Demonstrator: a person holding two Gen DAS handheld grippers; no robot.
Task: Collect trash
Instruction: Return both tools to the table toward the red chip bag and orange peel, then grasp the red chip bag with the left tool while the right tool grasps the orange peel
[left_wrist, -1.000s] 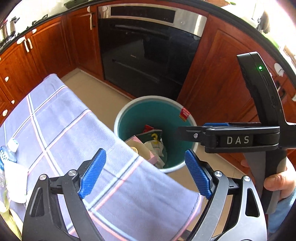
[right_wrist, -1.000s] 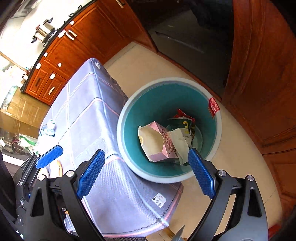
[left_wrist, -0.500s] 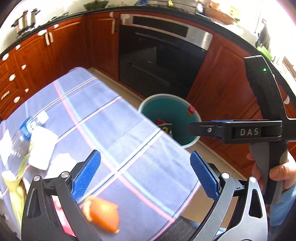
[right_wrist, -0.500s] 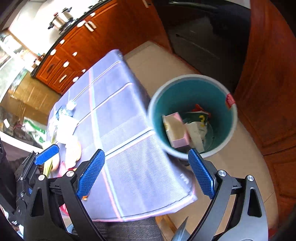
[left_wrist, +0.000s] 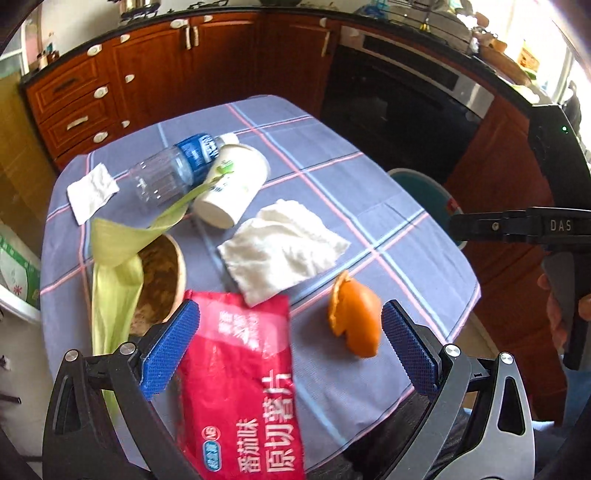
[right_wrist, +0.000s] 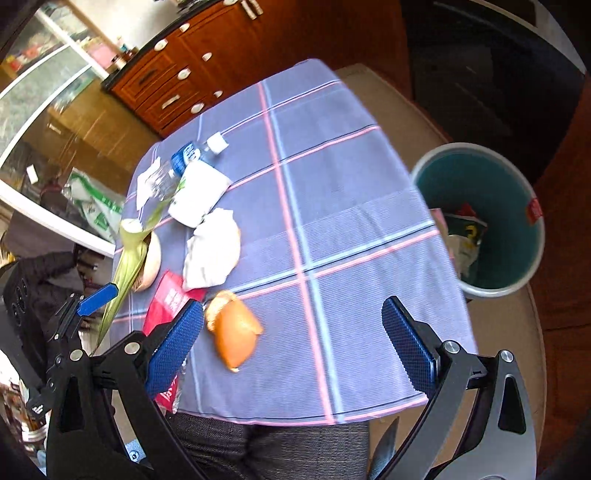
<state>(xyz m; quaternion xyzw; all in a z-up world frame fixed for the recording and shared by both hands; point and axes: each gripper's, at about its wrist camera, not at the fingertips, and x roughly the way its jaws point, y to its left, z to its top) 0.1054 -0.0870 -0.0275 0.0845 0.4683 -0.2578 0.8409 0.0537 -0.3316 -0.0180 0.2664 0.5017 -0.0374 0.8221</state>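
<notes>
In the left wrist view, the left hand-held gripper (left_wrist: 290, 349) points steeply down at the near part of the desk (left_wrist: 325, 155), which is covered with a blue checked cloth. Its jaws stand wide apart and have just been opening; the blue pads press on nothing. Under the gap lies a red snack bag (left_wrist: 240, 384), flat on the cloth, and just to its right an orange peel (left_wrist: 356, 317). Farther away lie a crumpled white tissue (left_wrist: 284, 247), a white cup (left_wrist: 232, 184) on its side, a clear plastic bottle (left_wrist: 177, 166) with a blue label touching the cup, a small white paper (left_wrist: 92, 192) at the far left, and a green leaf (left_wrist: 118, 266) draped over a wooden bowl (left_wrist: 166, 273). At the right edge the right hand-held gripper (left_wrist: 517, 225) is seen from the side, with the person's hand (left_wrist: 565, 314) around its handle. Behind the desk edge, part of the green trash bin (left_wrist: 428, 195) shows.

In the right wrist view, the right hand-held gripper (right_wrist: 293, 343) also tilts steeply down over the near edge of the desk (right_wrist: 351, 184). Its jaws are wide apart, have just been opening, and nothing is between them but bare cloth. The orange peel (right_wrist: 234, 332) lies just beside the left pad, the red snack bag (right_wrist: 168, 299) partly behind it. The trash bin (right_wrist: 517, 206) stands on the floor at the right, beside the desk, with wrappers inside.
</notes>
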